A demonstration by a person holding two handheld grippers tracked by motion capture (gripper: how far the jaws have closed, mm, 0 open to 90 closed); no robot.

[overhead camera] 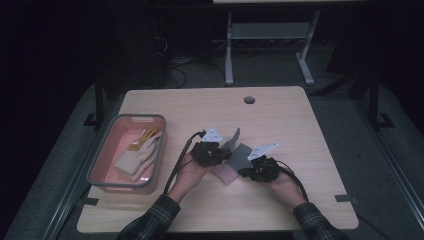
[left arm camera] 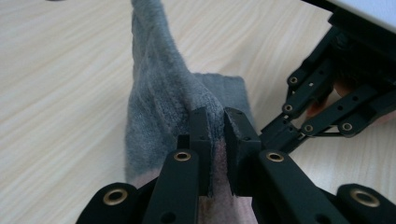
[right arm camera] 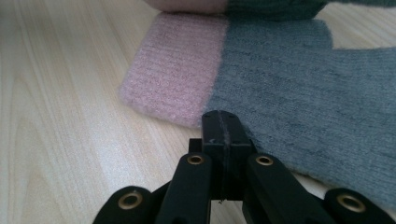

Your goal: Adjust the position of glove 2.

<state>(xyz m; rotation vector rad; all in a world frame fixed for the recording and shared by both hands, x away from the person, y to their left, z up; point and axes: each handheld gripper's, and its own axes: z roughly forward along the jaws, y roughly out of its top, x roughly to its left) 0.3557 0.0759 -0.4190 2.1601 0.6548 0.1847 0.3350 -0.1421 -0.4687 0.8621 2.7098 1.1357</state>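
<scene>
A grey knit sock with a pink cuff lies at the middle of the wooden table. My left gripper is shut on a fold of its grey fabric, which rises from the jaws as a ridge. My right gripper sits at the sock's near edge. Its jaws are pressed together with a thin line of grey fabric pinched between them. The pink cuff lies flat just left of the right gripper's tips. The right gripper's linkage stands close beside the left gripper.
A grey-rimmed pink bin stands at the table's left and holds a cream and yellow knit piece. A round cable hole sits near the far edge. Cables trail from both grippers toward the person's sleeves. A desk frame stands beyond the table.
</scene>
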